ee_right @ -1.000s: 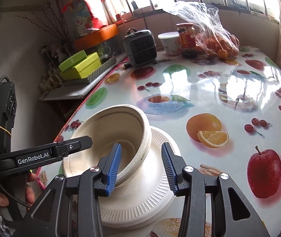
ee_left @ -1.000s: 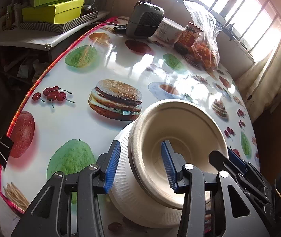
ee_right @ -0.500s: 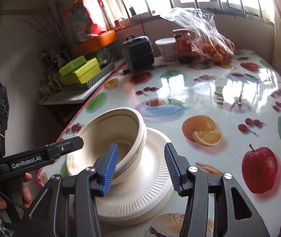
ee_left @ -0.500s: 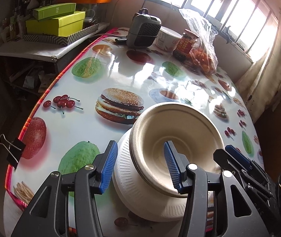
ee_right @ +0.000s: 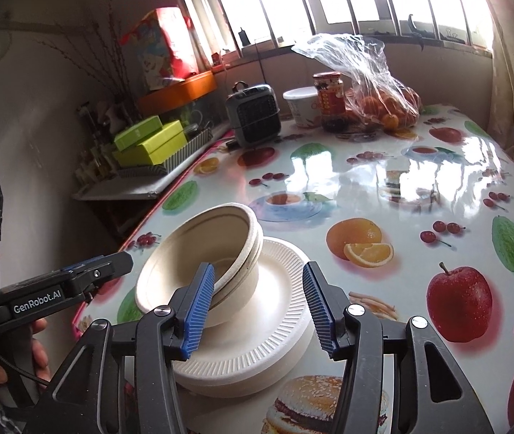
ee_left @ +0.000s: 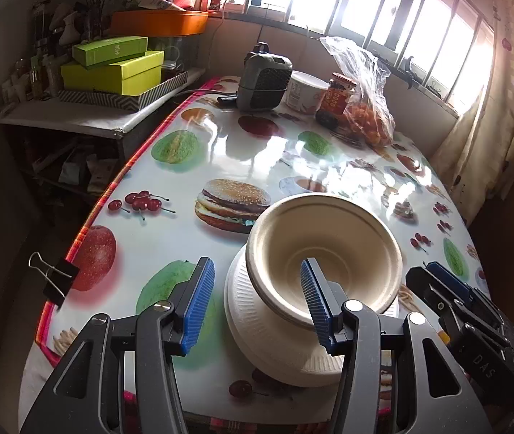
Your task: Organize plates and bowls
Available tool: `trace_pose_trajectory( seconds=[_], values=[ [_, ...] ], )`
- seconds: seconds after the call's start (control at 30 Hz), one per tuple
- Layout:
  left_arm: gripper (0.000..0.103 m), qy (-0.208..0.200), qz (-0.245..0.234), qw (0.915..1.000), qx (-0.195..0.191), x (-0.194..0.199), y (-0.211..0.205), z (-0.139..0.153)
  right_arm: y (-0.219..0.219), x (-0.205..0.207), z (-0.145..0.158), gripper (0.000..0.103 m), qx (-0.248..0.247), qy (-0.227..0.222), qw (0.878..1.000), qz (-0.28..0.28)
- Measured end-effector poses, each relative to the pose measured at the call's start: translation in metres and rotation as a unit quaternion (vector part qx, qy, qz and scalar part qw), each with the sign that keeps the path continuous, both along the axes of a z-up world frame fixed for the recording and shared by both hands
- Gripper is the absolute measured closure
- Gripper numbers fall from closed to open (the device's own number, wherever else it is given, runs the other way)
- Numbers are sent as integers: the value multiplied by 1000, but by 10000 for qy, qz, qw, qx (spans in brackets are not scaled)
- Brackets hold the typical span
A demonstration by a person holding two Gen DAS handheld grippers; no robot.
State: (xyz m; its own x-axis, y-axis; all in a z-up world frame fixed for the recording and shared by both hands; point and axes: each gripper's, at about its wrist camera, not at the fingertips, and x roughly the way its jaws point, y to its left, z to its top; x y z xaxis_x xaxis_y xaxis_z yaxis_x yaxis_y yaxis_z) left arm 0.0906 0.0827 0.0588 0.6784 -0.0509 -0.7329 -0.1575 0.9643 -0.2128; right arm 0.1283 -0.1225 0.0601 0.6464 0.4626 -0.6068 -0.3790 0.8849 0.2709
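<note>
A stack of beige paper bowls (ee_left: 329, 249) (ee_right: 202, 246) rests tilted on a stack of white ribbed paper plates (ee_left: 257, 311) (ee_right: 275, 289) near the table's front edge. My left gripper (ee_left: 255, 264) hovers open just before the bowls. Its right finger shows in front of the bowl's hollow and its left finger stands outside the plates; neither pad presses on anything. My right gripper (ee_right: 257, 267) is open too, above the plates, with its left finger close beside the bowls' wall. Each gripper appears in the other's view: the left gripper (ee_right: 76, 282), the right gripper (ee_left: 448, 285).
The table (ee_left: 184, 238) has a glossy fruit-print cloth held by a binder clip (ee_left: 54, 278) at its left edge. At the far end stand a small heater (ee_left: 264, 76), a white tub (ee_left: 304, 90), a jar (ee_left: 336, 97) and a bag of oranges (ee_left: 369, 115). A side shelf carries green boxes (ee_left: 112, 68).
Both grippers have drawn back and up from the bowls, and their jaws stand a little wider. The bowls and plates have stayed in place.
</note>
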Motion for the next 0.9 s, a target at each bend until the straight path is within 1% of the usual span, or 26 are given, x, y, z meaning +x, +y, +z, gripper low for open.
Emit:
trace_pose_trajectory(
  seconds=[0.17, 0.27, 0.37, 0.53, 0.7, 0.77, 0.9],
  values=[
    [52, -98, 13, 9999, 119, -12, 0, 0, -3, -8, 2, 52, -26, -78, 10000, -40],
    [52, -237, 10, 9990, 375, -21, -1, 1, -6, -14, 3, 52, -53, -146, 9999, -70],
    [52, -231, 25, 9990, 393, -26, 2, -2, -11, -18, 2, 51, -98, -220, 9996, -120],
    [52, -275, 41, 9981, 557, -36, 3, -9, -20, -26, -4, 50, -195, -259, 9991, -260],
    [52, -332, 27, 9968, 722, -45, 2, -18, -32, -30, -16, 49, -316, -166, 9984, -441],
    [52, -270, 3, 9969, 744, -46, 2, -23, -36, -32, -22, 47, -357, -125, 9981, -491],
    [51, -289, -97, 9960, 839, -49, 1, -33, -42, -36, -33, 43, -468, -34, 9973, -557]
  ],
)
